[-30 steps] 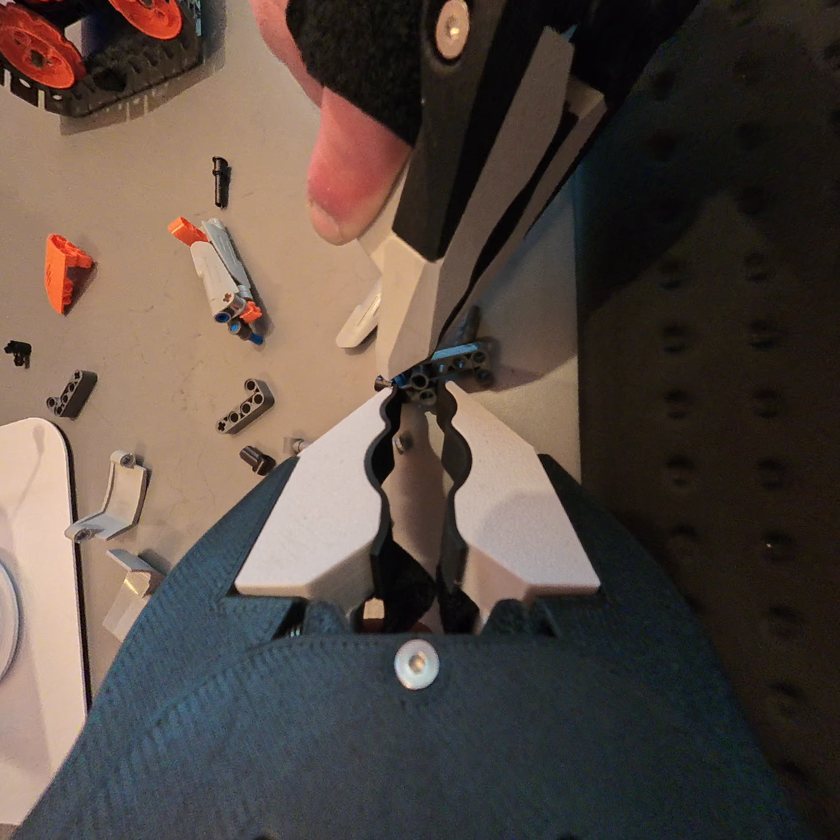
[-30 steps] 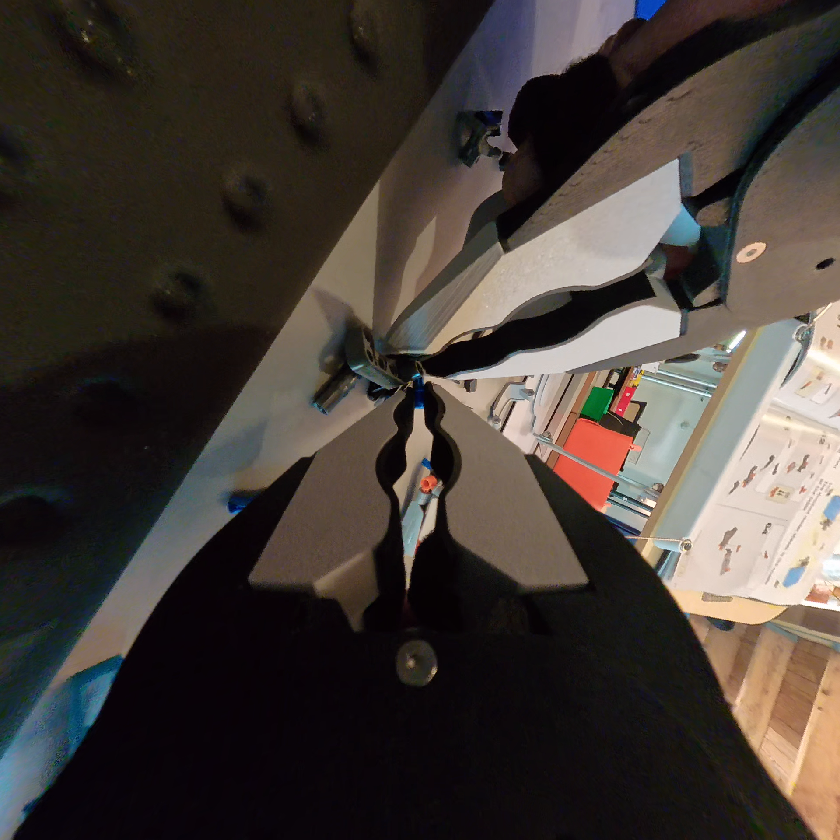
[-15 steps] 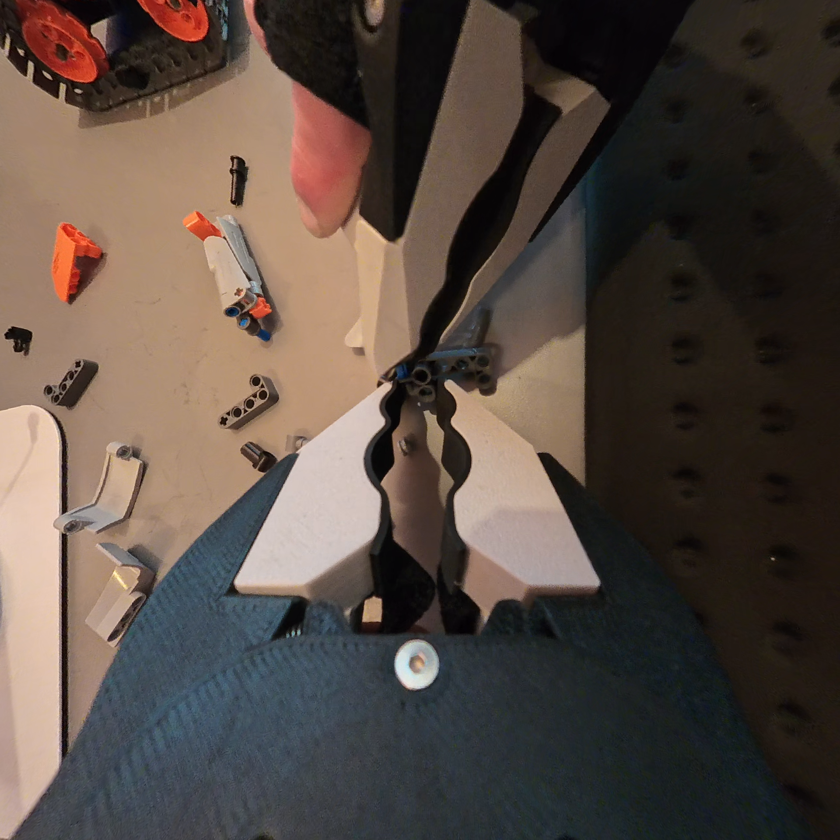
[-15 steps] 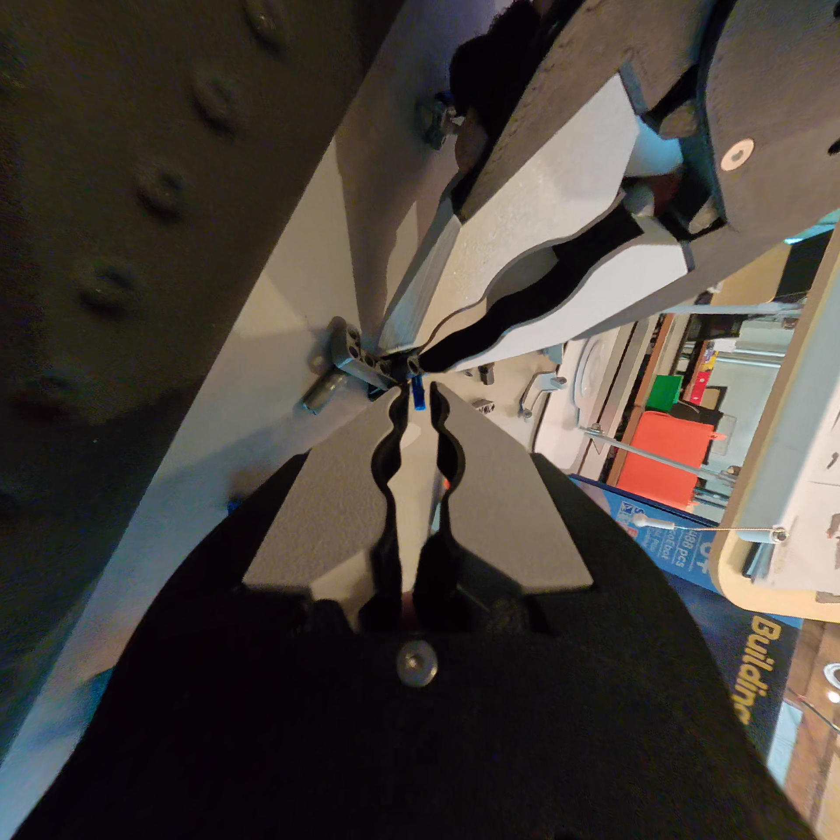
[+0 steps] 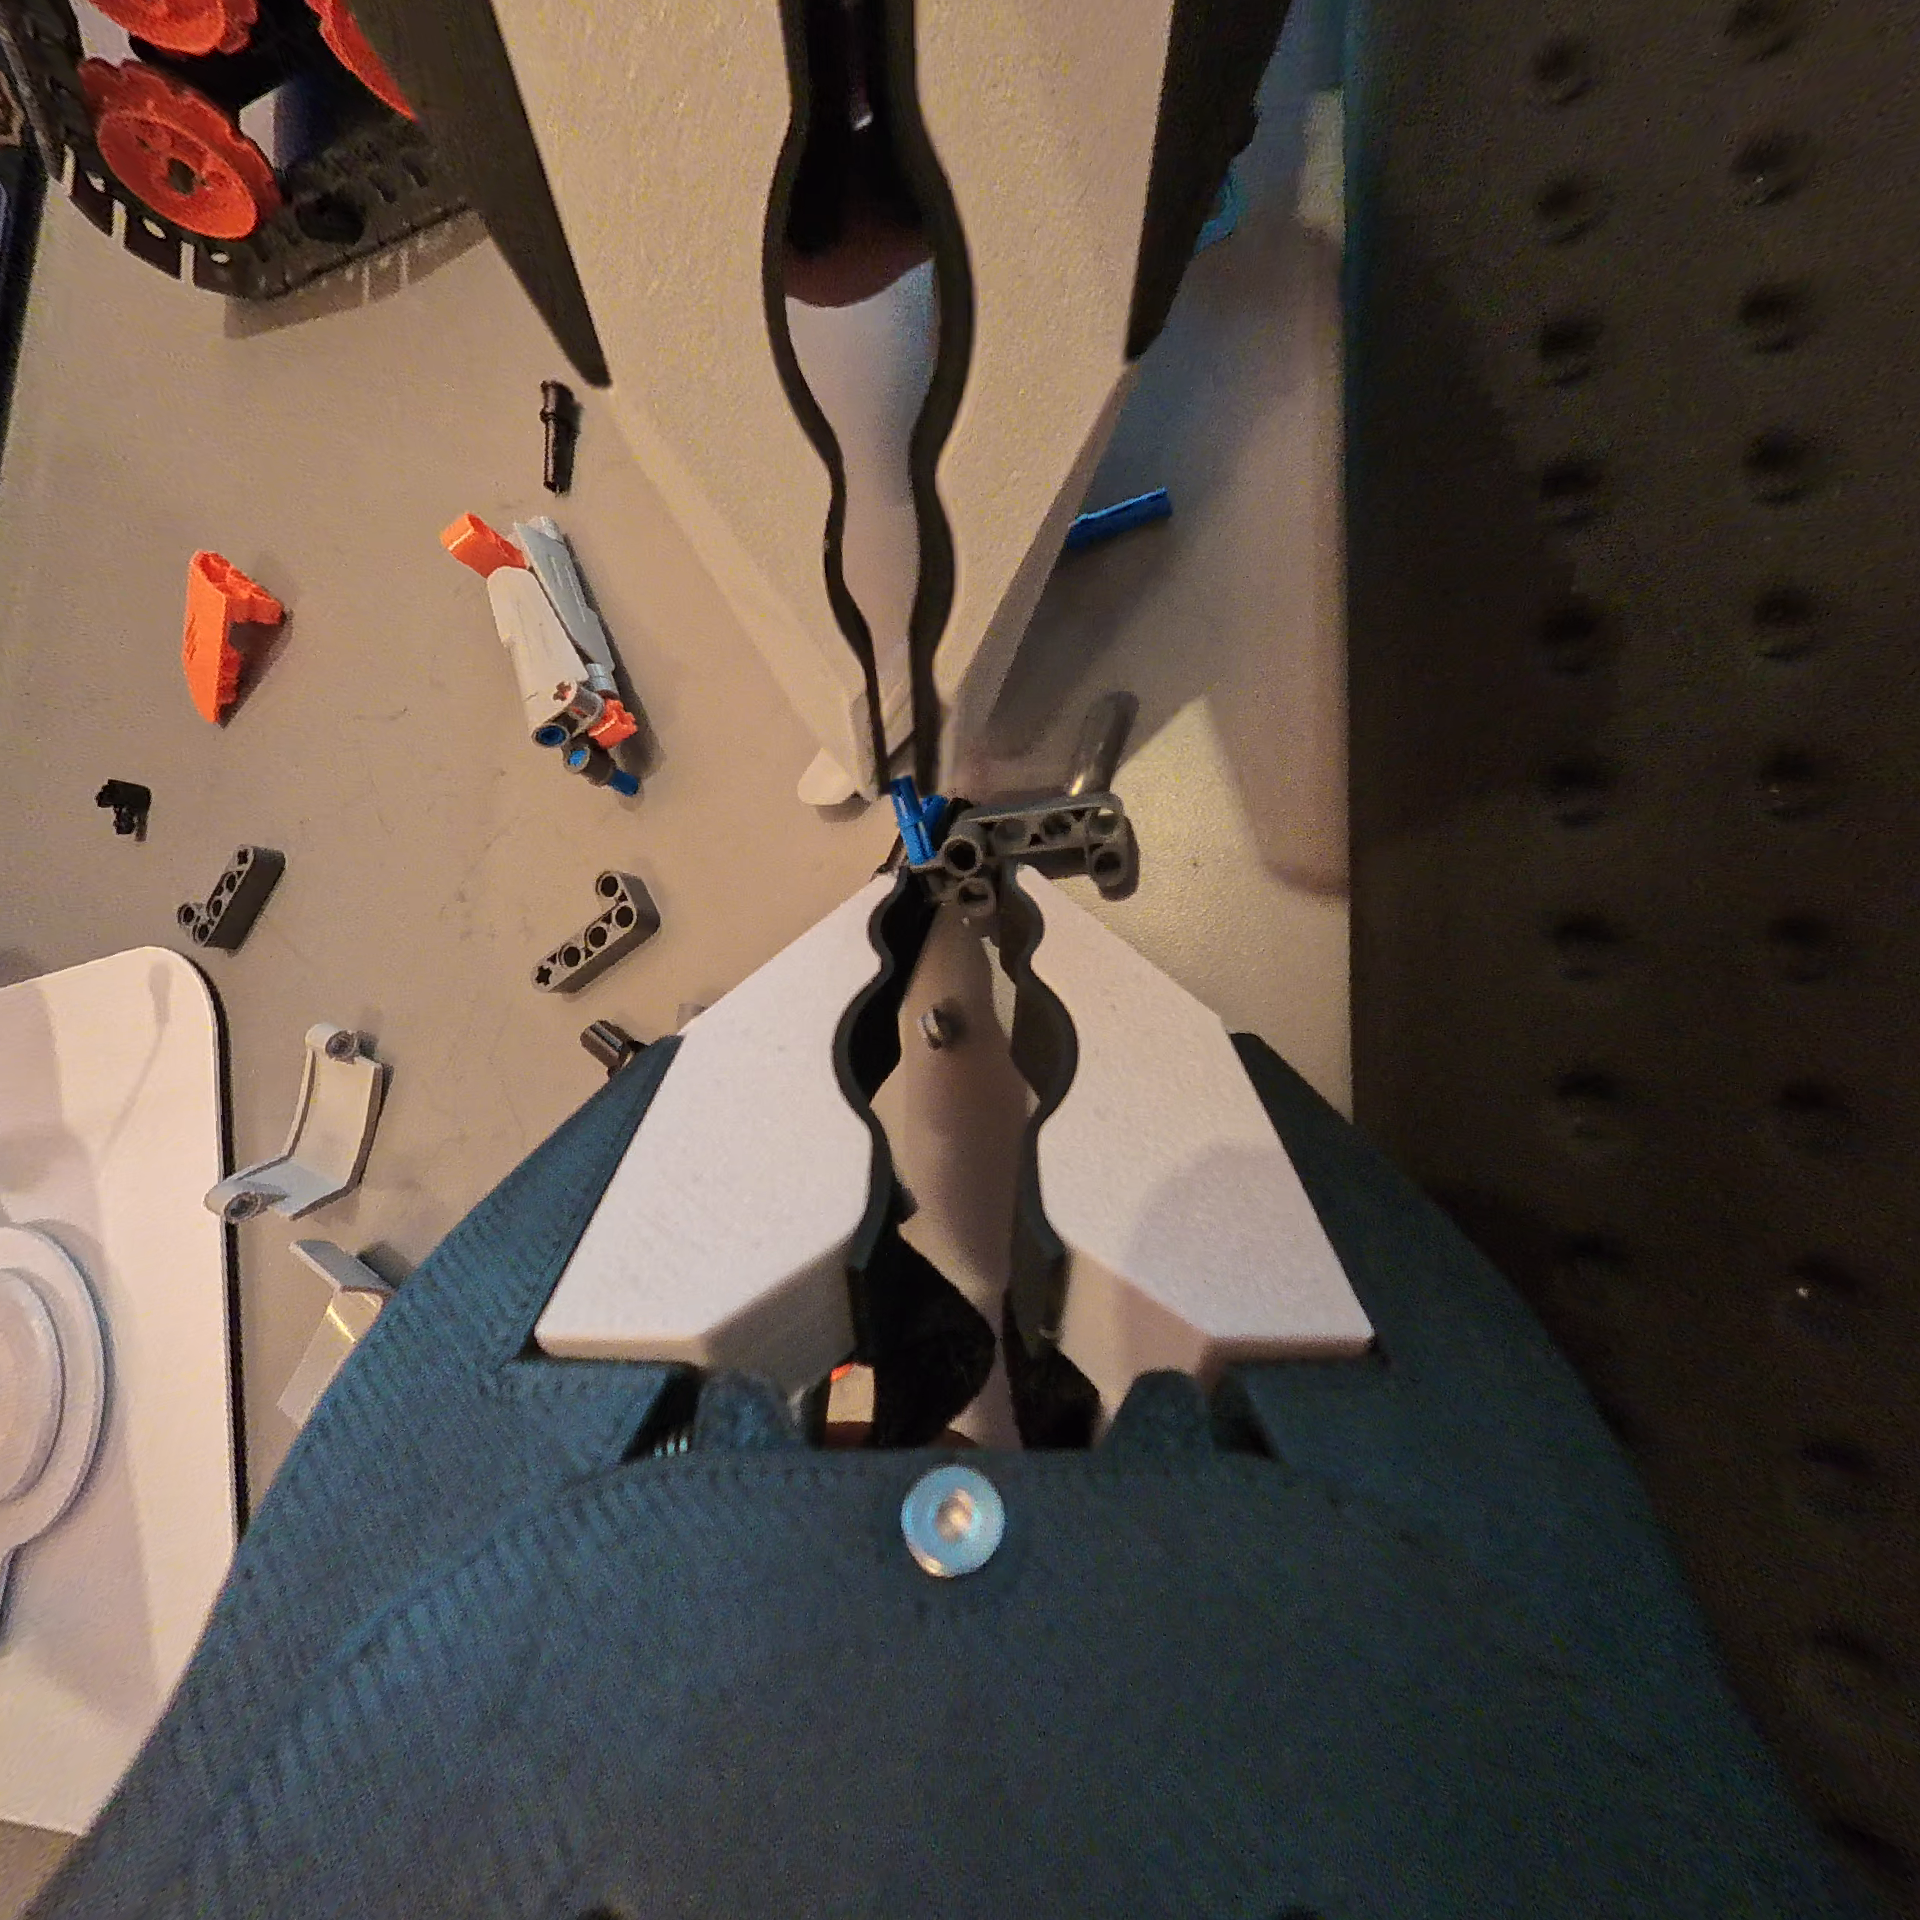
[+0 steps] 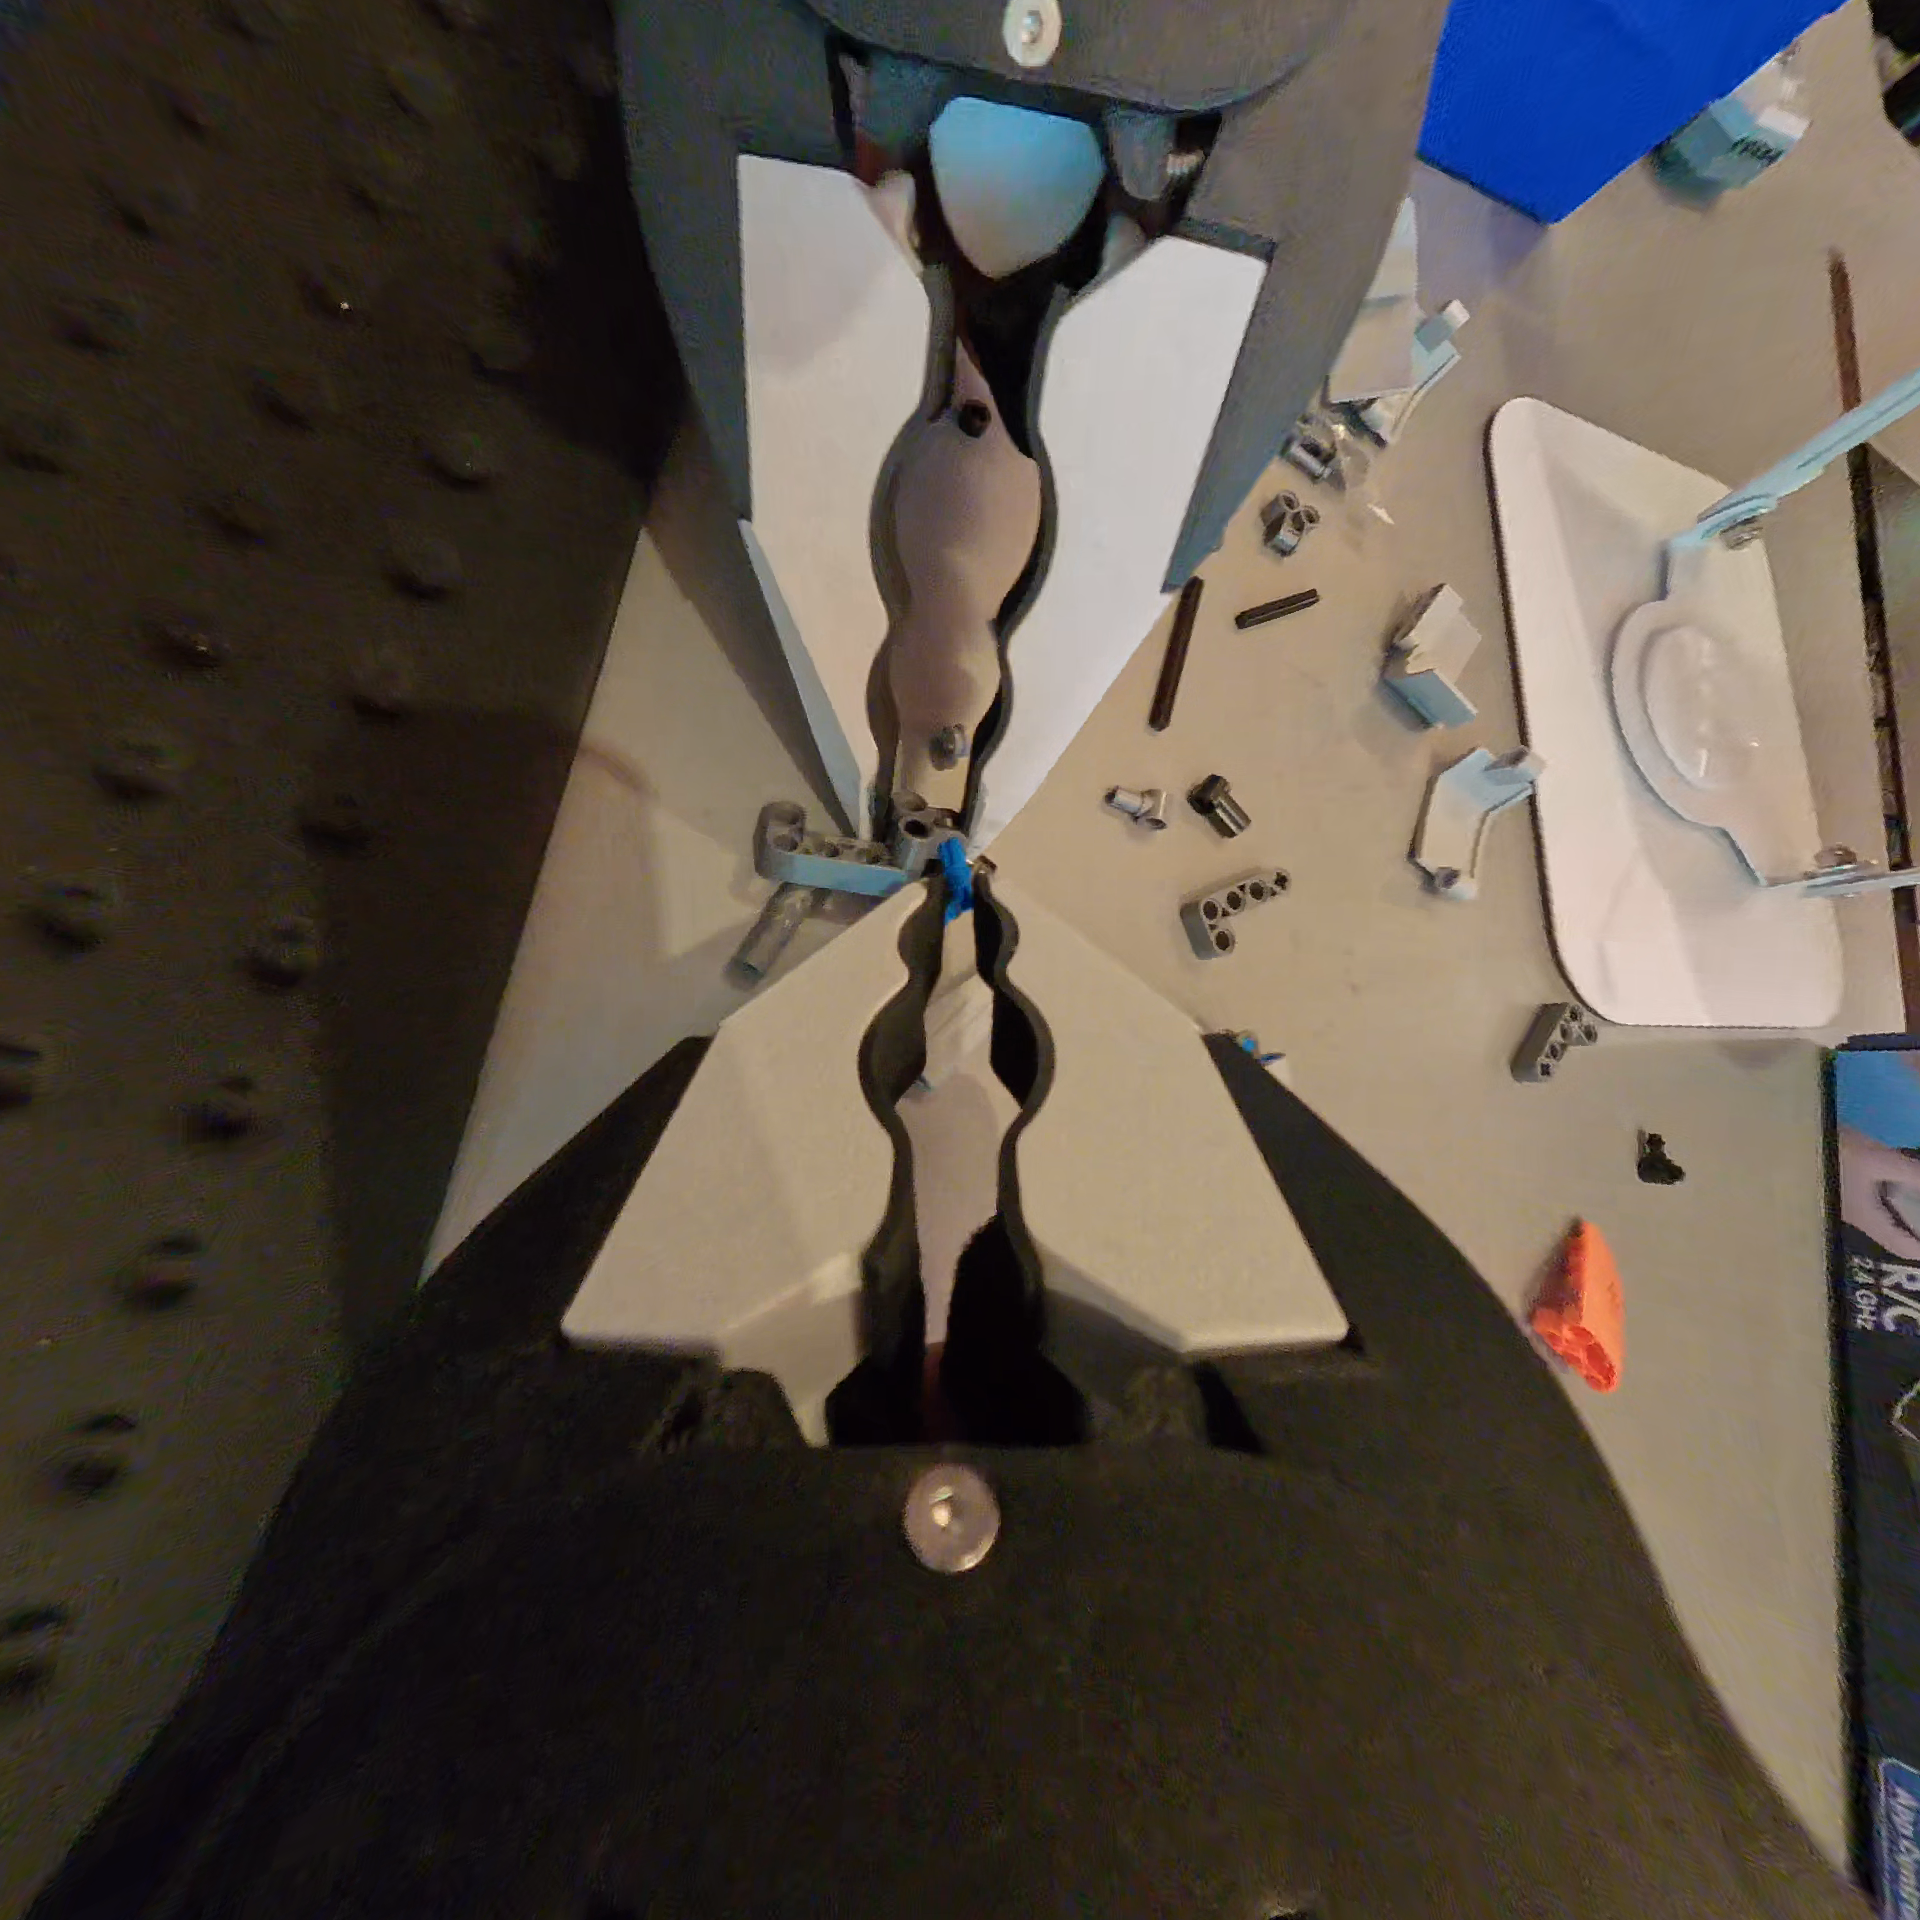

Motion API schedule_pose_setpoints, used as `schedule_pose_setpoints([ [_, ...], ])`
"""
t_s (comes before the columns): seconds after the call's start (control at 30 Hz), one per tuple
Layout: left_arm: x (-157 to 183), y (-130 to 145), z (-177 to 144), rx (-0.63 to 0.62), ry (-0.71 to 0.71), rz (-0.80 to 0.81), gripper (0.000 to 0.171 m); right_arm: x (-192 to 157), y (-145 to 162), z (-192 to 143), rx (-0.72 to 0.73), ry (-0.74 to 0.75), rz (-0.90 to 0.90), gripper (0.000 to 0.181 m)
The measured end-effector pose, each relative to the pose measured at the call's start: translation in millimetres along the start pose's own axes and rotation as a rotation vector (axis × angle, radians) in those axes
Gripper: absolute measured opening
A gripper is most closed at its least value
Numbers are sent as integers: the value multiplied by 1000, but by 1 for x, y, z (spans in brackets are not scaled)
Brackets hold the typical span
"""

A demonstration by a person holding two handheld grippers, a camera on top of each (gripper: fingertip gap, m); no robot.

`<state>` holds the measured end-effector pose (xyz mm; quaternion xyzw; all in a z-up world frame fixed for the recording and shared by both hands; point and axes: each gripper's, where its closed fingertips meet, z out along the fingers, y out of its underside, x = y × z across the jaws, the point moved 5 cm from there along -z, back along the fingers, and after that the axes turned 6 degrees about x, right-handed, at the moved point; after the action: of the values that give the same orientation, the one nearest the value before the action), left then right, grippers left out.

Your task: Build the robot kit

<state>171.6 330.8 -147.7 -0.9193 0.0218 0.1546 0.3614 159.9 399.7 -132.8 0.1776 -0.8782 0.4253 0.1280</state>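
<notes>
At far left we see a tracked orange-wheeled assembly (image 5: 208,156) and loose grey beams (image 5: 597,932) on the table (image 5: 416,831). Centre: our left gripper (image 5: 961,894) pinches a grey beam cluster (image 5: 1029,844); the right gripper (image 6: 961,896) pinches a blue pin (image 6: 954,871), which touches the cluster, seating uncertain.

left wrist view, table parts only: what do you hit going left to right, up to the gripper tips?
White tray → orange wedge piece → grey L-beam → blue pin, pinched by the right gripper → grey beam assembly, held by the left gripper.
</notes>
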Motion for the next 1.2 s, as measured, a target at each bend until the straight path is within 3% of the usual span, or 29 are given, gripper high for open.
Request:
schedule_pose_setpoints([
  [0.4, 0, -2, 1, 7, -15, 18, 13, 6, -3, -9, 91, -35, 110, 4],
  [0.5, 1, -2, 1, 7, -12, 19, 13, 1, 2, -5, 60, -69, 113, 10],
  [0.6, 1, -3, 1, 9, -12, 24, 13, 2, 3, -3, 60, -59, 110, 2],
  [1.2, 2, -1, 4, 11, -52, 83, 12, 4, 2, 0, 72, -94, 154, 0],
])
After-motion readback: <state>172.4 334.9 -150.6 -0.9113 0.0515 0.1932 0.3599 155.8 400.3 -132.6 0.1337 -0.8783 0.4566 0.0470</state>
